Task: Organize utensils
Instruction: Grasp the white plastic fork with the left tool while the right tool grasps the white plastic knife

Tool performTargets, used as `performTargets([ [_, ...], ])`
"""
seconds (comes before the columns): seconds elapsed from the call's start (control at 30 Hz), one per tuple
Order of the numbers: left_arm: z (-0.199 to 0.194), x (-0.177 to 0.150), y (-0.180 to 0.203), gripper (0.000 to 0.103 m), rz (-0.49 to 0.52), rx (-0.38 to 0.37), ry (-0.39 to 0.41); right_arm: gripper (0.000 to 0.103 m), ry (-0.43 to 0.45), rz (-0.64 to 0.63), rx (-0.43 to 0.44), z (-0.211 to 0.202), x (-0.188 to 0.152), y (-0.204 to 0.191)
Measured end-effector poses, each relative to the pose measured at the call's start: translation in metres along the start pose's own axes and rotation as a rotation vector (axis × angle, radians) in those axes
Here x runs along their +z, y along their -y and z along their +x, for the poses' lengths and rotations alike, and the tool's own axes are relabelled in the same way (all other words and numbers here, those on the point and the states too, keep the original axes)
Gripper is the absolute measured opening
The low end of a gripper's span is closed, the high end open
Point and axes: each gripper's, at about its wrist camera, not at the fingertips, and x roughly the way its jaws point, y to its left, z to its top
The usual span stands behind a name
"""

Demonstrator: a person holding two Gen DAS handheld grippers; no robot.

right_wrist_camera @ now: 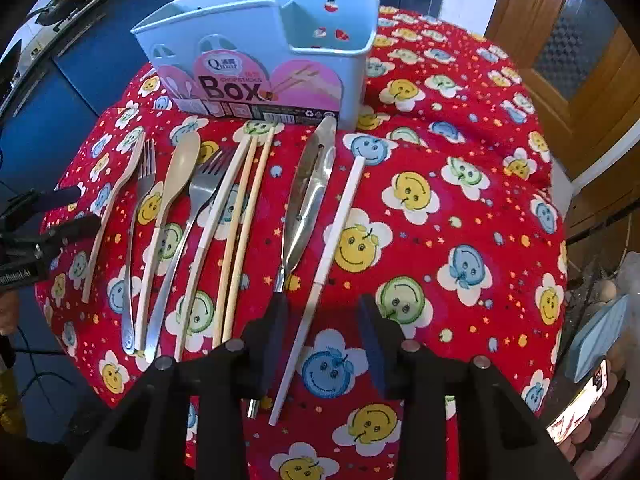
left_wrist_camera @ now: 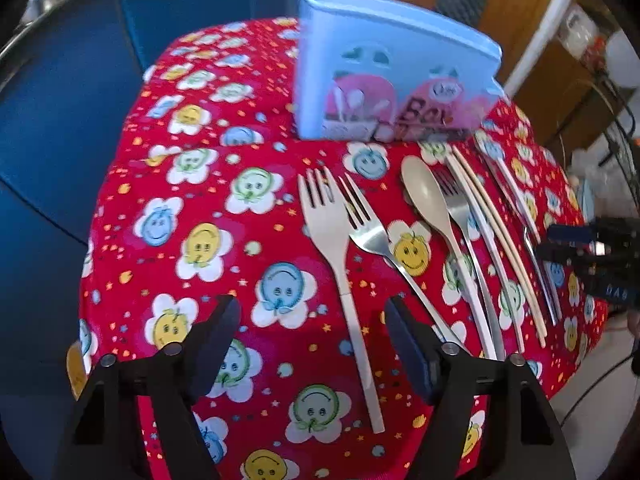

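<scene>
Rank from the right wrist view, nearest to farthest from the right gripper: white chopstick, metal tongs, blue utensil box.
1. white chopstick: between the right gripper fingers, not gripped.
2. metal tongs: just left of it, handle end by the left finger.
3. blue utensil box: at the table's far edge.

Both views bright, even daylight, colours saturated on the red tablecloth [right_wrist_camera: 460, 208]. Shadows soft and short under the utensils. Mild glare on the steel tongs [right_wrist_camera: 312, 184] left of the cloth's centre. Left wrist view is motion-blurred, worst on the blue box [left_wrist_camera: 384, 76] at the cloth's far edge; right wrist view is sharper, box print readable. Heavy fisheye bending and black vignette in the corners beyond the cloth.
</scene>
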Motion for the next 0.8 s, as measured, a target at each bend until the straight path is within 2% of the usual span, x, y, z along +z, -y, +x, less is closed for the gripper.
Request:
performTargets([
  [0.17, 0.018, 0.008, 0.004, 0.062, 0.034, -0.004, -0.124, 0.037, -0.067, 0.000, 0.017, 0.003, 0.008, 0.004],
  [0.27, 0.020, 0.013, 0.006, 0.061, 0.054, 0.007, -0.145, 0.035, -0.107, 0.008, 0.048, 0.005, 0.014, 0.008],
  [0.4, 0.023, 0.019, 0.006, 0.061, 0.048, 0.005, -0.179, 0.027, -0.145, 0.024, 0.105, 0.008, 0.019, 0.015],
  [0.47, 0.024, 0.019, 0.006, 0.056, 0.045, 0.004, -0.186, 0.019, -0.154, 0.034, 0.143, 0.009, 0.019, 0.016],
  [0.53, 0.024, 0.021, 0.007, 0.042, 0.046, 0.006, -0.184, 0.011, -0.159, 0.039, 0.170, 0.010, 0.021, 0.017],
  [0.6, 0.022, 0.022, 0.006, 0.038, 0.030, -0.021, -0.190, 0.010, -0.159, 0.039, 0.181, 0.011, 0.022, 0.018],
  [0.8, 0.022, 0.026, 0.006, 0.038, 0.002, -0.034, -0.194, 0.011, -0.168, 0.066, 0.177, 0.012, 0.024, 0.025],
])
